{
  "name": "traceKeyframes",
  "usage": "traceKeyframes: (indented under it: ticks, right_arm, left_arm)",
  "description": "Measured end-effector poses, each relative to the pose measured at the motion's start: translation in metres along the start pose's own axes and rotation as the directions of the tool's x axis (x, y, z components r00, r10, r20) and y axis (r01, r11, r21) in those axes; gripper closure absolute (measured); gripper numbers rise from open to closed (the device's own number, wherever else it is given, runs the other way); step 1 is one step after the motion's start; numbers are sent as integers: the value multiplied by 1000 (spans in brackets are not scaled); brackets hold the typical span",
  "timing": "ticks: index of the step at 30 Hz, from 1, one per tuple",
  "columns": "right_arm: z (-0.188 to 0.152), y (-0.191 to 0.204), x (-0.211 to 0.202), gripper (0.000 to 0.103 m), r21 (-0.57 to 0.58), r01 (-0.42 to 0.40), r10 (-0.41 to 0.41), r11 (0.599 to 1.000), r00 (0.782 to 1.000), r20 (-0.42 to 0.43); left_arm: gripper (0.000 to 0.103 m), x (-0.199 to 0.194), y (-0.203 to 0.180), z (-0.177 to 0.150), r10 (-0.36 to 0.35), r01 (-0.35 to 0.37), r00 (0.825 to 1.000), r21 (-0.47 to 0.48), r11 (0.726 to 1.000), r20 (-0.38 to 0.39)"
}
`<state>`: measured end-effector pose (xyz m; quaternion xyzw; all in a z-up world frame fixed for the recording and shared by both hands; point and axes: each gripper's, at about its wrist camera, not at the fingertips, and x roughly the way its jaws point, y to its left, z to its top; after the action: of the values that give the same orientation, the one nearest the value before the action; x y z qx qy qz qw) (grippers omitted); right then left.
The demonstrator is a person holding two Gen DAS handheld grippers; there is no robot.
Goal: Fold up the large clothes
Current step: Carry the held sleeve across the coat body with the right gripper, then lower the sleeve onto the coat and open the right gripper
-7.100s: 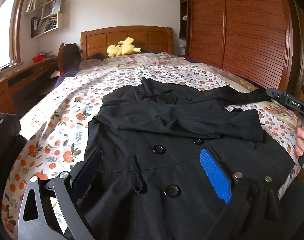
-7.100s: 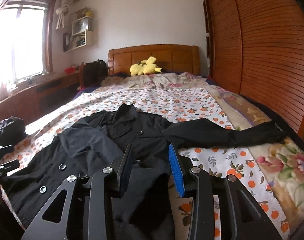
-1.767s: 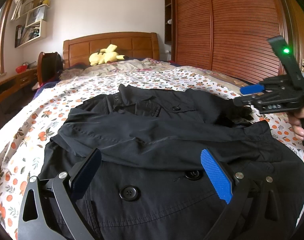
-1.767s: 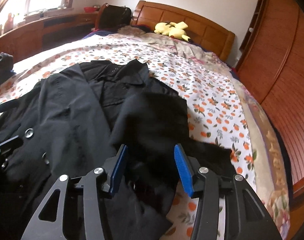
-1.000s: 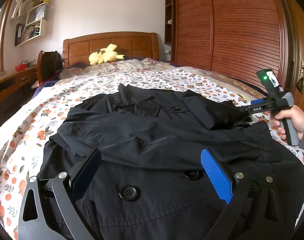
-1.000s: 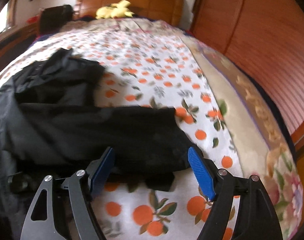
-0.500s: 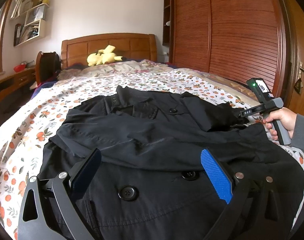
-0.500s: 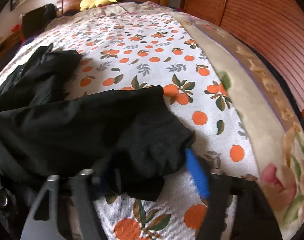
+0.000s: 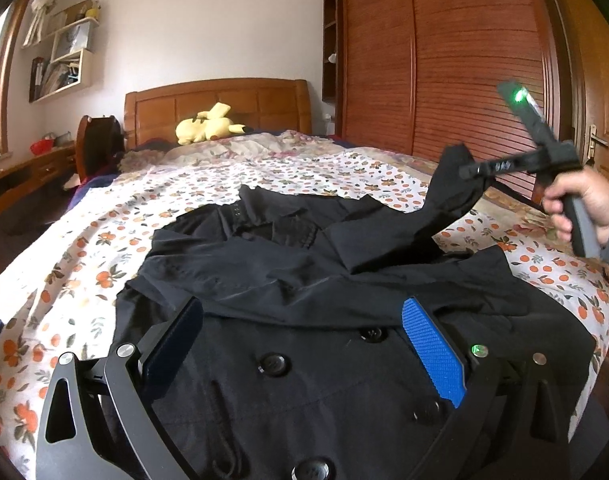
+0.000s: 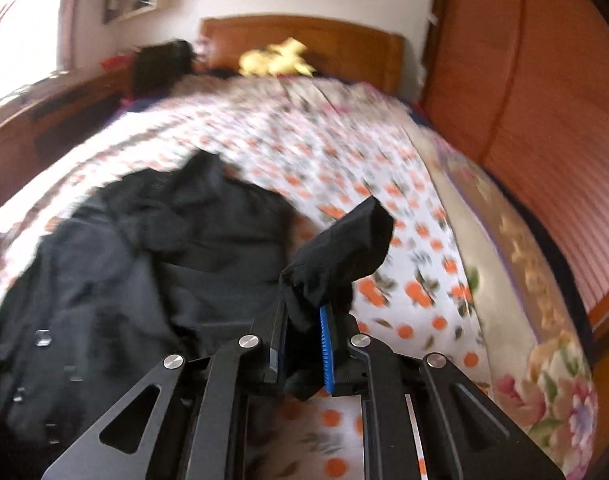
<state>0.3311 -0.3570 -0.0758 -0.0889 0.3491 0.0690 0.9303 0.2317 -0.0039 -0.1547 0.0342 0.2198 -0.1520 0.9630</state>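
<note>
Garment: large black button-front coat [image 9: 344, 380], laid front-up on the bed with the orange-print white cover [image 9: 84, 248]; its hem end lies at the near edge, its collar toward the wooden headboard [image 9: 216, 100].
Left sleeve: already folded across the chest, lying flat.
Right sleeve: black sleeve [image 9: 444, 196], raised off the cover at the bed's right edge; its cuff end [image 10: 344, 248] stands above the grip.
Right gripper: right gripper [image 10: 300, 348], fingers narrow and clamped on the cuff fabric; a hand [image 9: 580, 200] holds its grey handle.
Left gripper: left gripper [image 9: 304, 344], fingers wide apart with nothing between them, poised low over the coat's lower front near the buttons.
Step in hand: judged to be carrying the right sleeve inward, to lay it across the chest.
Image quality: the right wrist view is motion-blurred; fine detail of the grip cannot be confirmed.
Risk 1: the grip is near the cuff's end; a fast swing could pull the fabric free and drop the sleeve short of the chest.
Risk 2: the coat body is not pinned; drag through the sleeve could shift the shoulder and disturb the folded left sleeve.
Risk 3: the sleeve could land twisted or bunched, leaving a ridge under later folds.
Background: yellow plush toy [image 9: 208, 124] by the headboard, well apart from the coat.
</note>
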Motion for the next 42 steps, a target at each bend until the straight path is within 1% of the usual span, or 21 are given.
traceKeyframes:
  ticks: [3, 8, 14, 20, 22, 23, 24, 29, 34, 42]
  right_arm:
    - [7, 30, -28, 91, -45, -51, 52, 998, 998, 39]
    - [7, 73, -59, 90, -85, -125, 130, 989, 989, 66]
    - [-7, 117, -75, 86, -104, -177, 184, 979, 981, 56]
    - [-27, 144, -82, 81, -102, -222, 225, 970, 974, 15]
    - [-33, 150, -86, 72, -99, -234, 236, 967, 972, 10]
    - [-38, 153, -89, 60, -98, -247, 249, 964, 969, 1]
    - [-42, 156, -91, 57, -97, -258, 258, 961, 966, -7]
    - [-61, 165, -107, 56, -112, -276, 275, 955, 961, -23]
    - [-69, 158, -119, 55, -132, -248, 249, 960, 968, -11]
    - [-86, 123, -122, 55, -119, -196, 198, 973, 980, 1]
  left_arm:
    - [3, -13, 6, 0, 3, -3, 1000, -13, 1000, 7]
    - [3, -32, 17, 2, 5, -4, 1000, -39, 999, 17]
    - [3, -54, 29, 2, 29, -27, 999, -50, 998, 40]
    - [3, -67, 39, -1, 54, -52, 998, -54, 997, 44]
    - [3, -69, 41, -2, 61, -59, 997, -53, 997, 41]
    - [3, -70, 42, -3, 62, -60, 997, -54, 997, 40]
    - [3, -70, 42, -3, 64, -61, 997, -55, 997, 39]
    - [3, -72, 41, -5, 64, -62, 997, -52, 997, 32]
    - [3, -65, 33, -6, 42, -42, 999, -46, 998, 12]
    - [3, -47, -12, -14, -20, 20, 999, 10, 1000, -28]
